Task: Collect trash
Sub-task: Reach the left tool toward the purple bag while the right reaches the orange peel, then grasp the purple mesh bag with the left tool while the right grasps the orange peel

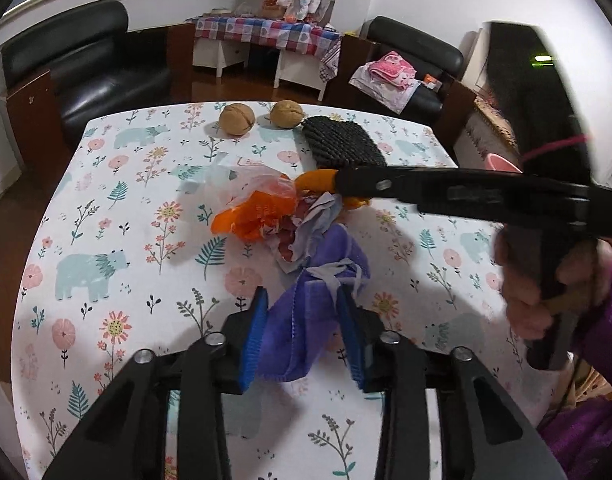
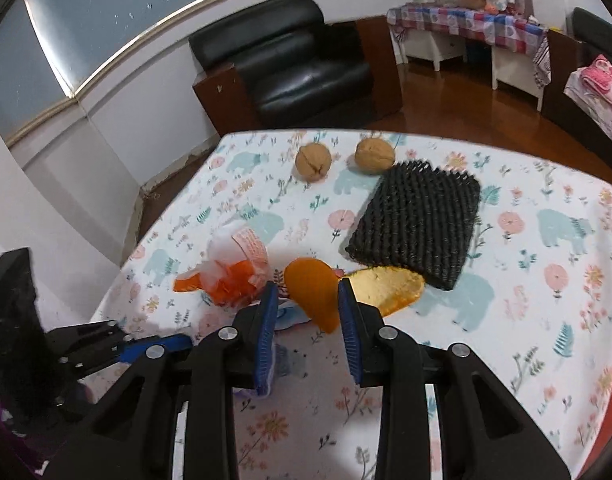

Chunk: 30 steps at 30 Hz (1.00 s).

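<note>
A pile of trash lies mid-table: an orange and clear plastic wrapper (image 1: 261,208) (image 2: 233,268), crumpled paper scraps (image 1: 306,228) and orange peel (image 2: 318,292) (image 1: 318,180). A second peel piece (image 2: 390,288) lies beside it. My left gripper (image 1: 301,300) is shut on a purple cloth (image 1: 306,312) next to the pile. My right gripper (image 2: 306,296) straddles the orange peel with its jaws still apart; it crosses the left wrist view (image 1: 338,184) from the right.
Two walnuts (image 1: 236,119) (image 1: 287,113) sit at the table's far edge, beside a black woven mat (image 1: 342,144) (image 2: 418,220). The floral tablecloth (image 1: 117,216) covers the table. Black armchairs (image 2: 289,64) and a checked side table (image 1: 265,32) stand beyond.
</note>
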Each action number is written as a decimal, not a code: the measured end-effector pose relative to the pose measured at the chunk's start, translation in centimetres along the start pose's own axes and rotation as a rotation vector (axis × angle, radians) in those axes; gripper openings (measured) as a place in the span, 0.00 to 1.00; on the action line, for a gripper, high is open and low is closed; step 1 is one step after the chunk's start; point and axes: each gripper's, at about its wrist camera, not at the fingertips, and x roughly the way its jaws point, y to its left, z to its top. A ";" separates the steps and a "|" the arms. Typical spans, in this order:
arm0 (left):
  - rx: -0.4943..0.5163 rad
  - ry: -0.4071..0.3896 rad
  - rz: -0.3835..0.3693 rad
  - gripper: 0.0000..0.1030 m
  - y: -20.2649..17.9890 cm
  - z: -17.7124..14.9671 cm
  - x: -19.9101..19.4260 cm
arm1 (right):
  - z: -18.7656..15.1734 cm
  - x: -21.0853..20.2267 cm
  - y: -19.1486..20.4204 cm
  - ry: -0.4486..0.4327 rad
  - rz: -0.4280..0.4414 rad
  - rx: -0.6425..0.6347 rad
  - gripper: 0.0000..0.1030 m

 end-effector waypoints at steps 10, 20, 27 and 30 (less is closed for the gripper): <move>-0.049 -0.007 -0.051 0.11 0.2 -0.8 -1.4 | -0.2 0.4 -0.3 -0.014 0.029 0.024 0.30; -0.072 -0.030 -0.050 0.11 0.0 -1.0 -3.5 | -1.9 -3.4 -1.0 -0.074 0.074 0.108 0.19; -0.046 -0.070 -0.058 0.11 -1.9 -0.4 -4.7 | -3.9 -7.4 -1.2 -0.134 0.051 0.139 0.19; -0.035 -0.074 -0.060 0.11 -2.9 0.3 -4.8 | -4.7 -8.8 -1.7 -0.158 0.024 0.167 0.19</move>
